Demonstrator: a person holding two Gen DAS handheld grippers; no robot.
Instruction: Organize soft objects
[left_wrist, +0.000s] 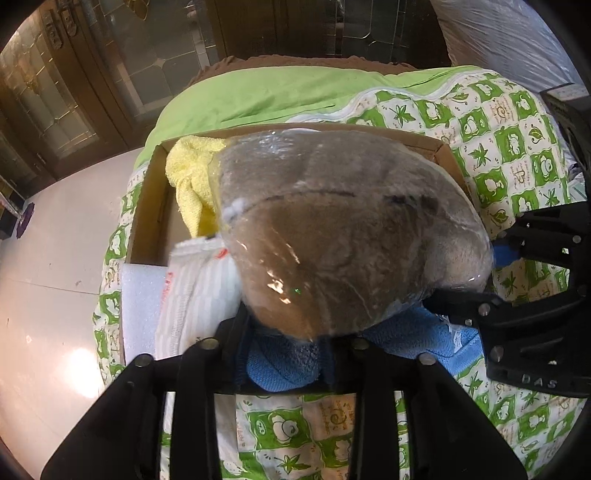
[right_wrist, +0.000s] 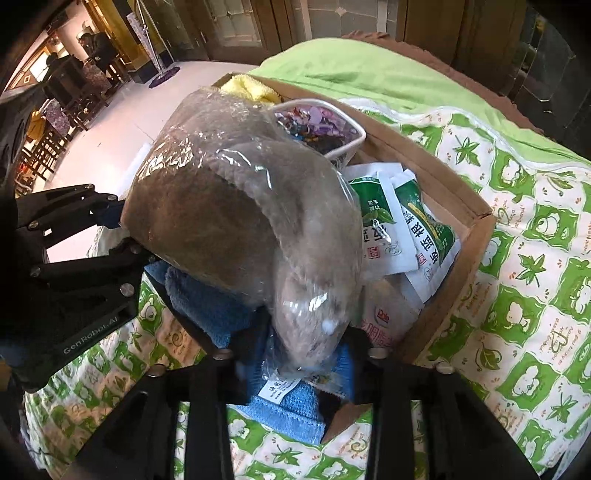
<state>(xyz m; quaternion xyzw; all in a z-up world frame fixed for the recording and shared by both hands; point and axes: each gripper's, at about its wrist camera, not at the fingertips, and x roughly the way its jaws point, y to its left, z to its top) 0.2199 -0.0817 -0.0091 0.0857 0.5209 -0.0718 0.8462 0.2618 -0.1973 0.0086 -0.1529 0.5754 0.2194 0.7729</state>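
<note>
Surroundings: cardboard box (right_wrist: 447, 192) on a green patterned quilt (right_wrist: 524, 258) holds a yellow towel (left_wrist: 188, 173), green sachets (right_wrist: 413, 221) and a white basket (right_wrist: 332, 122).
Obstruction: plastic-wrapped brown plush toy (left_wrist: 332, 229) fills both views above a blue cloth (right_wrist: 214, 306).
Left gripper (right_wrist: 122, 236): fingers close against the toy's end.
Right gripper (left_wrist: 476, 277): fingers meet the toy's opposite end; grip unclear.

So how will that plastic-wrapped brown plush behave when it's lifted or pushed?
The brown plush looks soft and probably light for its bulk. Its glossy wrap could slip between the left gripper fingers. Rounded, it may roll off the blue towel.
</note>
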